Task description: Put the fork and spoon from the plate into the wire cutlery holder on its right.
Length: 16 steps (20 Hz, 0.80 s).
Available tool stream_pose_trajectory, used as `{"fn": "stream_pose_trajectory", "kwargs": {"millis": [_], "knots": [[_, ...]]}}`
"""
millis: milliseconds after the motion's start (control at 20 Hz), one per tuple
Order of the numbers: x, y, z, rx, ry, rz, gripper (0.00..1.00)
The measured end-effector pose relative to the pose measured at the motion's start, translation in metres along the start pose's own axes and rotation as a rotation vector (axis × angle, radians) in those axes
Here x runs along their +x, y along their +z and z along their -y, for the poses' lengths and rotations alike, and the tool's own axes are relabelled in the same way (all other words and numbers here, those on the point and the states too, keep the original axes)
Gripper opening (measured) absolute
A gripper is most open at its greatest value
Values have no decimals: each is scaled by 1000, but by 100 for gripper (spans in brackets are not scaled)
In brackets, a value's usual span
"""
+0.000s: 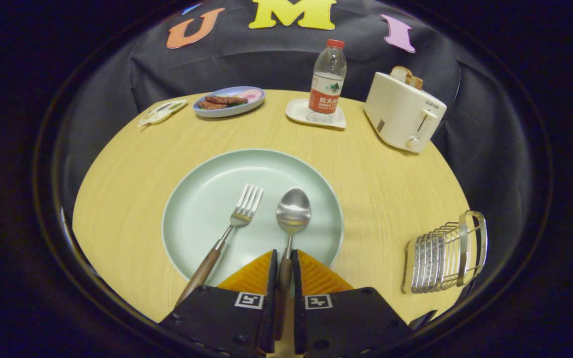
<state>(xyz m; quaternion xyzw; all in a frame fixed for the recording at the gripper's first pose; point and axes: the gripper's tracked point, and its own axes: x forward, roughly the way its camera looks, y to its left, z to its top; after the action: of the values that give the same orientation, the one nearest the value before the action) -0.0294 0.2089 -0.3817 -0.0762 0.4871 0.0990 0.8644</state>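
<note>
On the pale green round plate (202, 209) in the middle of the light wooden tabletop (386, 189) lie two things side by side: a shiny metal spoon with a brown wooden handle (293, 214) and, at its 9 o'clock, a shiny metal fork with a brown wooden handle (240, 214). Both point their heads to 12 o'clock.

The gripper (284, 268) has its fingers (311, 278) drawn close together on the spoon's wooden handle, one on each side, so they seem to be holding it. The fork lies free, its handle hanging over the plate's rim at 7 o'clock.

The silver wire cutlery holder (445, 258) sits on the tabletop at the plate's 4 o'clock, well apart from it.

The spoon looks light and stiff. It will not bend or break. The metal bowl is smooth and slippery, so the wooden handle is the best place to hold. Held far back like this, the bowl end may droop. The fork should handle the same way: take it by the wood. The holder looks light too, and a bump could push it.
</note>
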Motion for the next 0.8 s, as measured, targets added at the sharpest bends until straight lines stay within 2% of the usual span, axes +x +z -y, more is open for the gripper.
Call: {"fn": "stream_pose_trajectory", "kwargs": {"millis": [50, 100, 150, 350, 600, 700, 800], "knots": [[-5, 0, 3, -8, -15, -20, 15], [-6, 2, 1, -6, -2, -34, 8], [-8, 0, 2, 0, 9, -59, 6], [-30, 8, 9, 59, 45, -95, 6], [-81, 25, 36, 126, 95, -120, 6], [-95, 31, 50, 141, 111, -114, 0], [-106, 37, 60, 164, 112, -107, 0]]}}
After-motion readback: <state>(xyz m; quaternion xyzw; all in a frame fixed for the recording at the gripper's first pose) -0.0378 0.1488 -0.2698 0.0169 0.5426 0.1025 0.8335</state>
